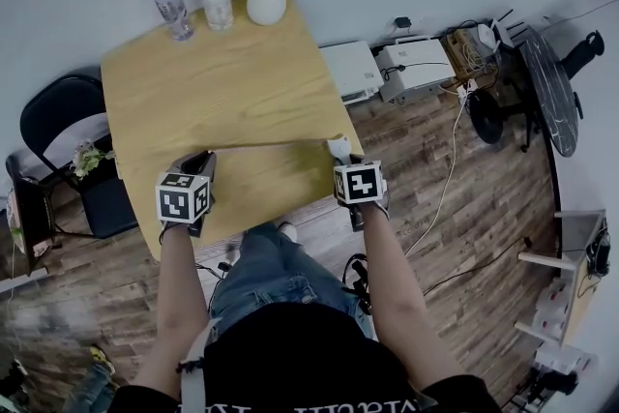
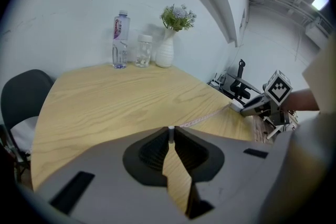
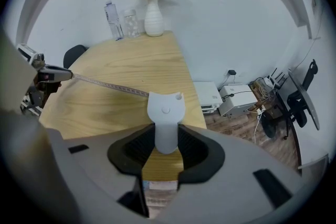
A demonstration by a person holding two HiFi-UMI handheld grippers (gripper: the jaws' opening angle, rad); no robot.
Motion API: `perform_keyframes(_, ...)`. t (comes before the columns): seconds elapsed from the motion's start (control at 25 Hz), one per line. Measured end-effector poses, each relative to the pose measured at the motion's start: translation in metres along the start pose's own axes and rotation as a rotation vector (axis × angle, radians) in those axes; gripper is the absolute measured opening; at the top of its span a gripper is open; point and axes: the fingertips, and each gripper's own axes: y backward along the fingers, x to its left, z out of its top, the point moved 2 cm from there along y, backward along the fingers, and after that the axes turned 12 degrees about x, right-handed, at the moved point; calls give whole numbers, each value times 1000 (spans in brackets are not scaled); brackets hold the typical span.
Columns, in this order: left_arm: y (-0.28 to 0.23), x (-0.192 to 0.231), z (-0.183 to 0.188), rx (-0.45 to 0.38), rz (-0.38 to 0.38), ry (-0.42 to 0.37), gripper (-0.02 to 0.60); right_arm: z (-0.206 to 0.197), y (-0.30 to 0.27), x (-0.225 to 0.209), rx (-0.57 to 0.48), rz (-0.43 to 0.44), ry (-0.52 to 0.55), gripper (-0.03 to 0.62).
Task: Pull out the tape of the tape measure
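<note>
Standing at the near edge of a light wooden table (image 1: pixel 222 82), a person holds a two-jaw gripper in each hand, arms stretched forward over the tabletop. The table spreads away ahead of both grippers. A black chair (image 1: pixel 58 116) sits off to the outer side of the left gripper, beside the table. On the wood-plank floor beyond the right gripper, past the table's edge, stand two white boxes (image 1: pixel 416 65) with cables trailing from them.

The left gripper (image 1: pixel 198 160) points forward and down over the table's near left part. Its jaws are almost together, pinching the end of the tape (image 3: pixel 110 85). The right gripper (image 3: pixel 166 134) points more steeply down at the table's near right corner. Its jaws are clamped on the lower part of the white tape measure (image 3: pixel 166 113), whose rounded top sticks out past the jaw tips.

Far ahead of both grippers, at the table's back edge, stand a white vase of flowers (image 1: pixel 267 3), a clear water bottle (image 1: pixel 171 7) and a small glass jar (image 1: pixel 217 5) between them.

The tape runs out thin and straight from the tape measure across to the left gripper, just above the tabletop, spanning the gap between the two grippers.
</note>
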Motion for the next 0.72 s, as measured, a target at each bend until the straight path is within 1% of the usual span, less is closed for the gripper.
perform_keyframes(0.08,-2,0,0,2,-3,0,43,0,0,-2,-6,-11,-7,150)
perform_keyframes(0.2,-6,-1,-1,17,1,-20,43,-2,2,-6,-23,-34,-45,195)
perform_keyframes(0.32,-10,0,-2,33,22,-34,43,-4,6,-8,-41,-30,-79,259)
perform_keyframes(0.52,-12,3,-4,51,42,13,49,-10,18,-10,-62,-32,-107,265)
perform_keyframes(0.56,-12,4,-3,49,43,15,68,-10,20,-10,-70,-29,-111,265)
perform_keyframes(0.64,-10,4,-1,45,40,18,131,-9,26,-11,-88,-26,-122,265)
perform_keyframes(0.72,-7,3,0,40,38,23,172,-9,33,-12,-105,-18,-135,265)
